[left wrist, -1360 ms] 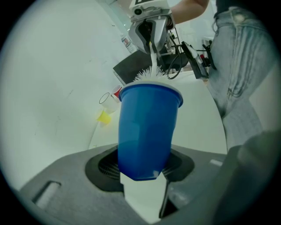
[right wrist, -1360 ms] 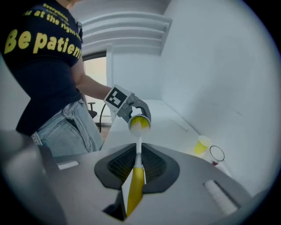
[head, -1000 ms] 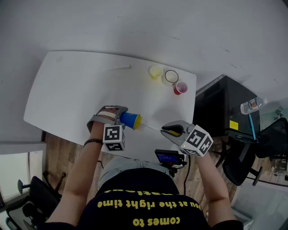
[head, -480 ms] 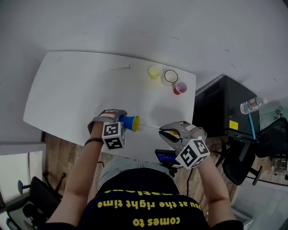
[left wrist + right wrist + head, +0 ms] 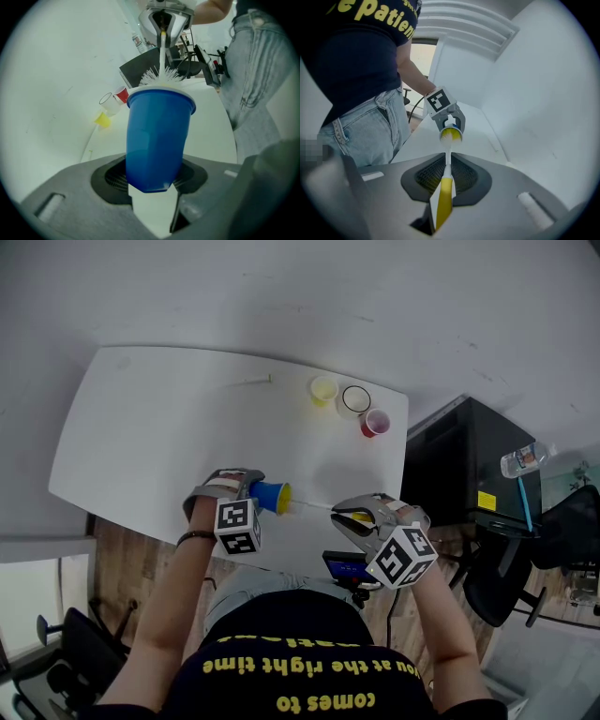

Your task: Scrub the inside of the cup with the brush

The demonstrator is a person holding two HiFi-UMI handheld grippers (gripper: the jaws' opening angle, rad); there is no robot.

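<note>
My left gripper (image 5: 246,491) is shut on a blue cup (image 5: 270,496) and holds it on its side above the white table (image 5: 141,427), mouth toward the right. In the left gripper view the blue cup (image 5: 157,140) sits between the pads of my left gripper (image 5: 154,197), with white bristles (image 5: 161,76) at its rim. My right gripper (image 5: 352,517) is shut on the yellow handle of a brush (image 5: 319,506). In the right gripper view the brush (image 5: 446,187) runs from my right gripper (image 5: 445,180) into the cup's yellow-lined mouth (image 5: 451,135).
A yellow cup (image 5: 324,390), a clear cup (image 5: 356,400) and a red cup (image 5: 376,423) stand at the table's far right. A thin white stick (image 5: 246,382) lies at the far edge. A black cabinet (image 5: 459,460) and chairs stand right of the table.
My right gripper has shifted left and rolled, its marker cube now lower. The cup and left gripper have edged slightly left. Both grips are unchanged.
</note>
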